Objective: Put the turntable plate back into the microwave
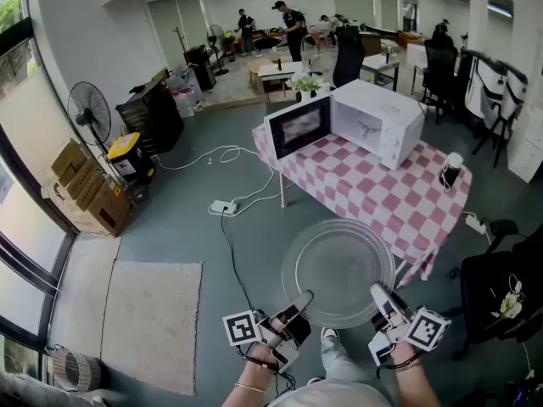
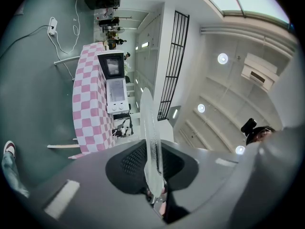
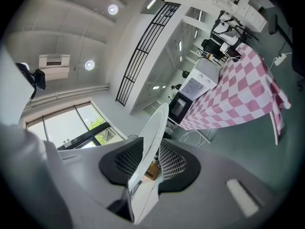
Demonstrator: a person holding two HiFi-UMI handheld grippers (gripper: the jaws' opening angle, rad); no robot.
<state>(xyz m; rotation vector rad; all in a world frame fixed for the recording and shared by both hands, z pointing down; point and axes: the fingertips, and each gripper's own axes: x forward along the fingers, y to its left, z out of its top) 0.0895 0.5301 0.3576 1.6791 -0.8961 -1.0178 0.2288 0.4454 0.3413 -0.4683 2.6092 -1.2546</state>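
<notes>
My left gripper was clamped on the near left rim of the turntable plate. In the left gripper view the glass ran edge-on between the two dark pads, which pressed on it from both sides.

The plate hung level in the air above the grey floor, just short of the near edge of the table, with its flat face up. It is round, so it had no long axis to speak of. Its far rim was toward the microwave. It was clear glass: the floor showed through it, and faint rings circled its centre.

My right gripper was closed on the near right rim in the same way. In the right gripper view the pale edge of the plate stood pinched between the ribbed pads.

Farther on, the microwave sat toward the far edge of the pink-and-white checked table. Its door was swung open on the left side and its white cavity was open to view.
</notes>
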